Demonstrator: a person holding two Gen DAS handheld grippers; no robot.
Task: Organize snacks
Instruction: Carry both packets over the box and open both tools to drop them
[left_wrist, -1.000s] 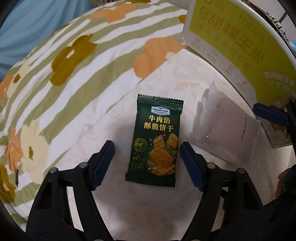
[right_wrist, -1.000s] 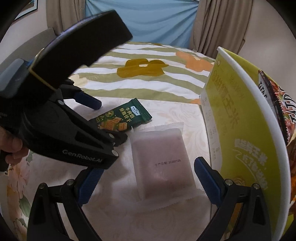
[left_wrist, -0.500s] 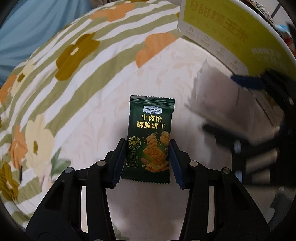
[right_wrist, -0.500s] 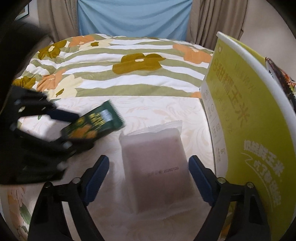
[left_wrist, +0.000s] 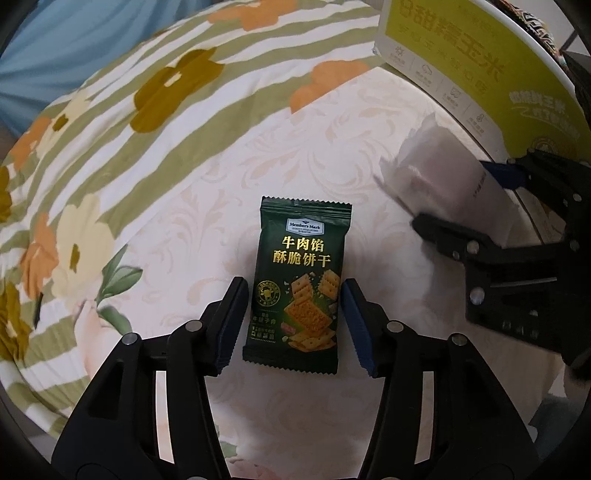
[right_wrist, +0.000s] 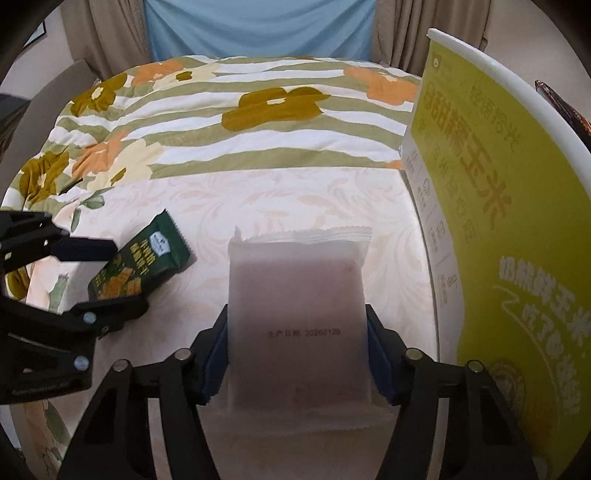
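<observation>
A dark green cracker packet (left_wrist: 299, 273) sits between the fingers of my left gripper (left_wrist: 294, 288). The right pad touches its edge and the left pad stands very close. The jaws are opening slightly. In the right wrist view the green cracker packet (right_wrist: 140, 262) is tilted in the left gripper (right_wrist: 125, 275), its far end raised off the sheet. A pale translucent pouch (right_wrist: 295, 314) with a printed date fills my right gripper (right_wrist: 295, 317). Those jaws are closing and both blue pads lie against its sides. In the left wrist view the pale translucent pouch (left_wrist: 443, 173) tilts up in the right gripper (left_wrist: 454, 195).
A tall yellow-green box (right_wrist: 480, 221) with a white rim stands close on the right, also seen as the yellow-green box (left_wrist: 480, 66) in the left wrist view. A dark patterned bag (right_wrist: 565, 110) shows behind it. Both grippers work over a cream sheet (right_wrist: 295, 199). A flowered striped quilt (right_wrist: 258, 110) lies beyond.
My left gripper closed in around the green packet and shifted left with it. My right gripper narrowed from wide open until its pads met the pale pouch.
</observation>
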